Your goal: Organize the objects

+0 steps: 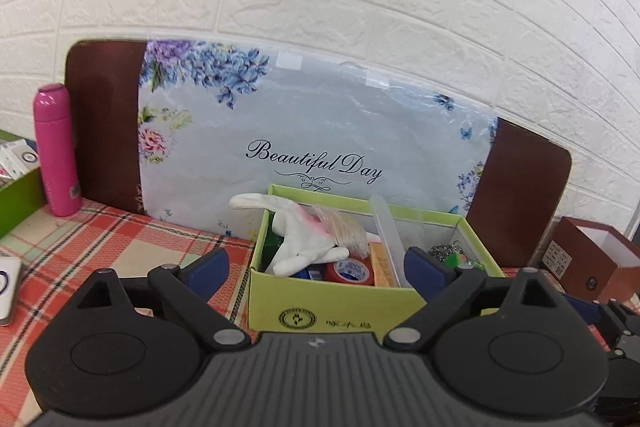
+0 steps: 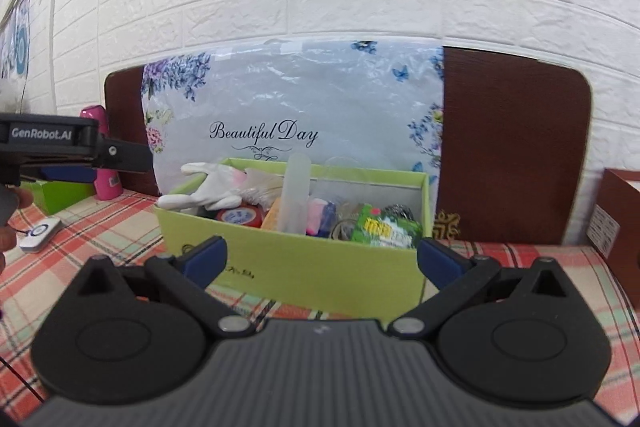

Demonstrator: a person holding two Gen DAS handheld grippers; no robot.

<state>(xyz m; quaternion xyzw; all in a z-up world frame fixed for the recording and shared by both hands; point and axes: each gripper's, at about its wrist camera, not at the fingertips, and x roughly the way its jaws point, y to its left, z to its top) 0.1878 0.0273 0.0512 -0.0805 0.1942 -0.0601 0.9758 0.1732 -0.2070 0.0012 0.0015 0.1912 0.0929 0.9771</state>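
A light green open box (image 1: 332, 307) stands on the plaid tablecloth, also in the right wrist view (image 2: 304, 267). It holds a white plush rabbit (image 1: 300, 235), a red tape roll (image 1: 350, 270), a clear plastic tube (image 2: 295, 193), a green packet (image 2: 386, 230), a steel scourer (image 1: 446, 251) and more. My left gripper (image 1: 318, 273) is open and empty, just in front of the box. My right gripper (image 2: 320, 261) is open and empty, facing the box's front wall. The left gripper's body shows at the left in the right wrist view (image 2: 60, 147).
A floral "Beautiful Day" board (image 1: 320, 131) leans on the white brick wall behind the box. A pink bottle (image 1: 56, 151) and a green box (image 1: 18, 195) stand at the left. A brown open box (image 1: 592, 259) sits at the right. A white device (image 2: 40, 235) lies on the cloth.
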